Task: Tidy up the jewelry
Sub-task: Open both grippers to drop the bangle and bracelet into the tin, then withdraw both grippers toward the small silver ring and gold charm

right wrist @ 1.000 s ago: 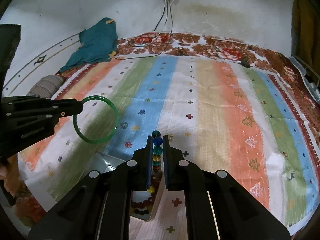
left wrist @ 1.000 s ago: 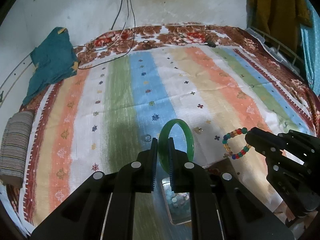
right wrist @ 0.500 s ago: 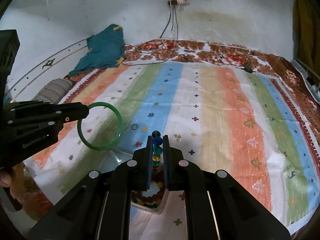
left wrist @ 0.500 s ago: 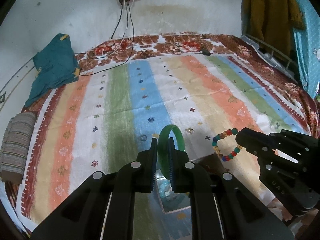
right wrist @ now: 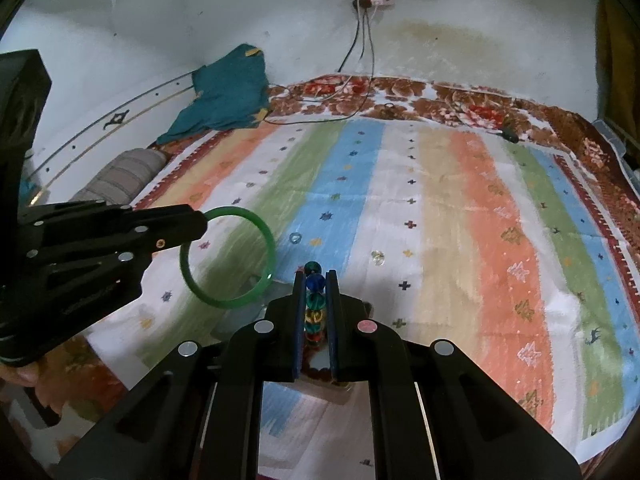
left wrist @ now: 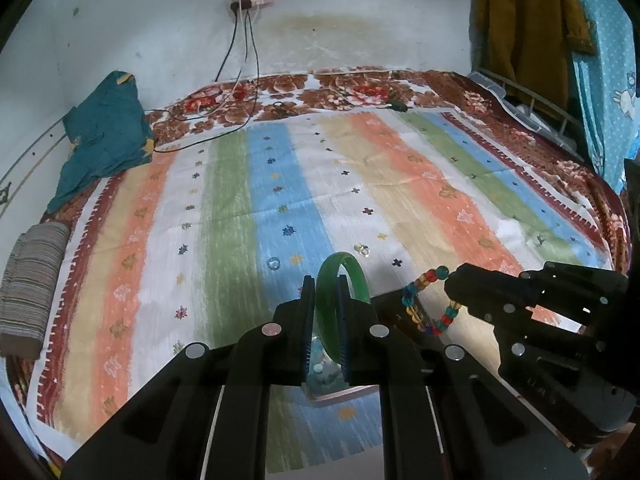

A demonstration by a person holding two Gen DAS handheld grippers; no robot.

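Left wrist view: box (left wrist: pixel 340 390) half-hidden beneath bangle-clamping left claw (left wrist: pixel 326 280), bracelet-clamping right claw (left wrist: pixel 450 280)

Left gripper (left wrist: pixel 324 294): matte black plastic, two flat ribbed fingers (left wrist: pixel 307 320), round silver screw heads along angular linkage arms. Right gripper (right wrist: pixel 316 292): same black build, blue-edged pads, one pinkish screw head among silver ones.
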